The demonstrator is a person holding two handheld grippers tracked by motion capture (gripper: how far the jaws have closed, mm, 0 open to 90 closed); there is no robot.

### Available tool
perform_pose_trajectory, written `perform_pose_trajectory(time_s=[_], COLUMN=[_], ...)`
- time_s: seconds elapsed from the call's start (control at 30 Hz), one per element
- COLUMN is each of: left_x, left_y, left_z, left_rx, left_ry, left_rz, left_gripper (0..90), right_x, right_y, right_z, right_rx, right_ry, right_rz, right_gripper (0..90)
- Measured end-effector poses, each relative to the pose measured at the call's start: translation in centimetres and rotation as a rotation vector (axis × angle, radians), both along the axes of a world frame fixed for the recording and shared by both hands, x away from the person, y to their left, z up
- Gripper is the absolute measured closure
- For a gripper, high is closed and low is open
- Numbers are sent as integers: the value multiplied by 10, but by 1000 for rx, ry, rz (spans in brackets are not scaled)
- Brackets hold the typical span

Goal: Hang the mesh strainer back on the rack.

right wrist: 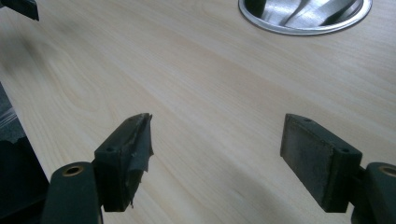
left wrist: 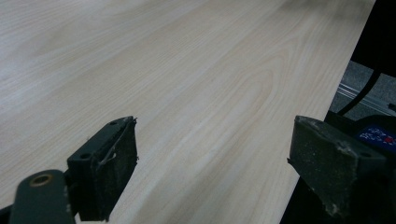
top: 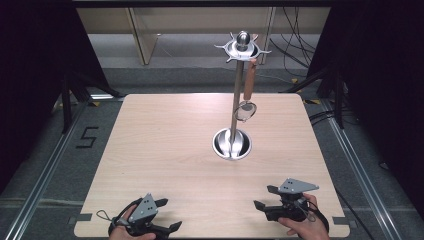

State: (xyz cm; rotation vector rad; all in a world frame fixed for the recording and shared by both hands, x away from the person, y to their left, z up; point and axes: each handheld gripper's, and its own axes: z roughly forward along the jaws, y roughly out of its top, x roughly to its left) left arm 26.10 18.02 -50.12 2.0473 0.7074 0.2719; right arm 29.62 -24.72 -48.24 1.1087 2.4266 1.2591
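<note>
On the pale wooden table (top: 165, 150), left gripper (top: 169, 216) and right gripper (top: 264, 197) rest with jaws apart.

**Three cameras, one table**

The high view looks forward and down from the near side, far enough back to take in the whole table (top: 165, 150), the stand (top: 235, 100) and the floor beyond. The left gripper view sits low and close over the wood, looking across it toward an edge. The right gripper view is equally low, facing the stand's base (right wrist: 306, 16). All three share the tabletop.
</note>
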Motion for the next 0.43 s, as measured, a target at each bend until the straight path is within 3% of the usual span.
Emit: perform_pose_trajectory(time_s=[0.03, 0.1, 0.23, 0.27, 0.3, 0.4, 0.43], left_x=[0, 1, 0, 0, 1, 0, 0], left_y=[1, 1, 1, -1, 0, -1, 0], left_z=[0, 0, 0, 0, 0, -1, 0], left_rx=[5, -9, 7, -25, -9, -10, -3], left_ry=[7, 2, 10, 23, 7, 15, 0], left_rz=[14, 8, 24, 25, 10, 27, 28], left_gripper=[147, 147, 147, 147, 147, 147, 147], right_x=[-2, -2, -3, -2, -2, -1, -1], right_y=[0, -1, -1, -1, -1, -2, -2], right_z=[0, -1, -2, -3, -3, -2, -3], right_rx=[-7, 4, 7, 8, 1, 1, 2], right_ry=[-8, -10, -6, -6, -9, 0, 1], right_rz=[-19, -6, -3, 5, -2, 20, 21], right_gripper=[259, 259, 258, 259, 259, 259, 260])
